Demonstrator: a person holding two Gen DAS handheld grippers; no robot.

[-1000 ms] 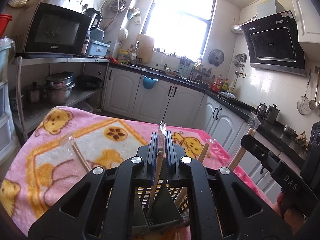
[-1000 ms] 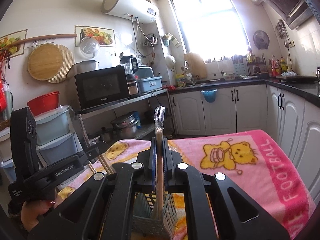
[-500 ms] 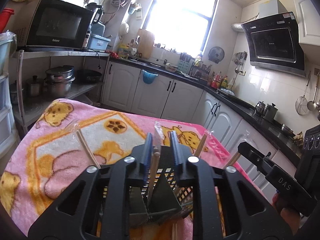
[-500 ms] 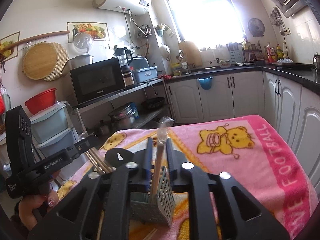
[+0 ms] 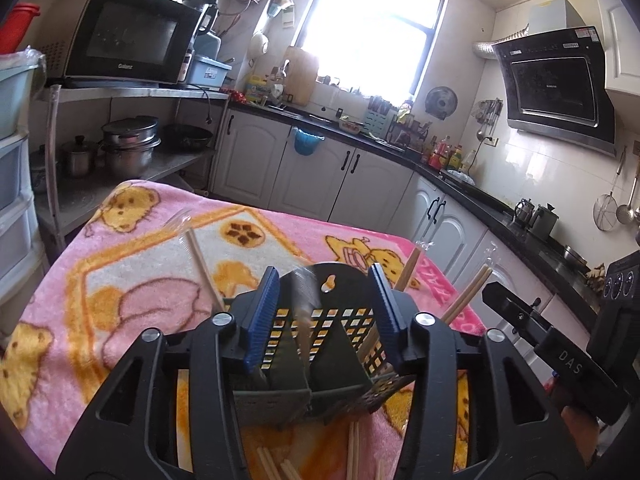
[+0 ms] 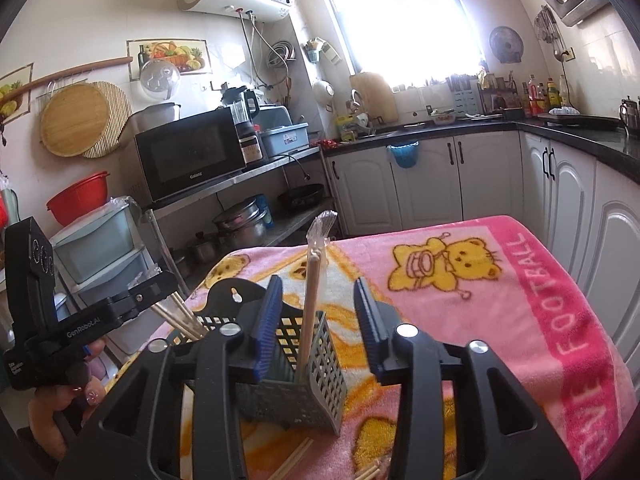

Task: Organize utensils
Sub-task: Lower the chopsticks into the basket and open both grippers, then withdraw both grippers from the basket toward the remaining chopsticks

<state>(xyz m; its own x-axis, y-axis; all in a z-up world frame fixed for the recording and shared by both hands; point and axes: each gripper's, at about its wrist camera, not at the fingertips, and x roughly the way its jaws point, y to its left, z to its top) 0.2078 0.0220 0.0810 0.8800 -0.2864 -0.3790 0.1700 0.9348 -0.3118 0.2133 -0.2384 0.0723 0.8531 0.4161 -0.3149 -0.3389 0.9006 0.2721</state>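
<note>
Tongs (image 6: 316, 324) agape, level over caddy (image 6: 320, 364).

Home kitchen: microwave (image 6: 190, 160), range hood (image 5: 556, 88), cabinets (image 6: 424, 184) (lived-in).

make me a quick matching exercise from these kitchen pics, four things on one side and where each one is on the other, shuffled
Things:
1. microwave
2. wrapped chopsticks
3. red basin
4. blue bag

Places:
A. hanging on a white cabinet door
B. on top of the plastic drawers
C. upright in the utensil basket
D. on the metal shelf

Pairs: 1-D, 2-C, 3-B, 4-A
</note>
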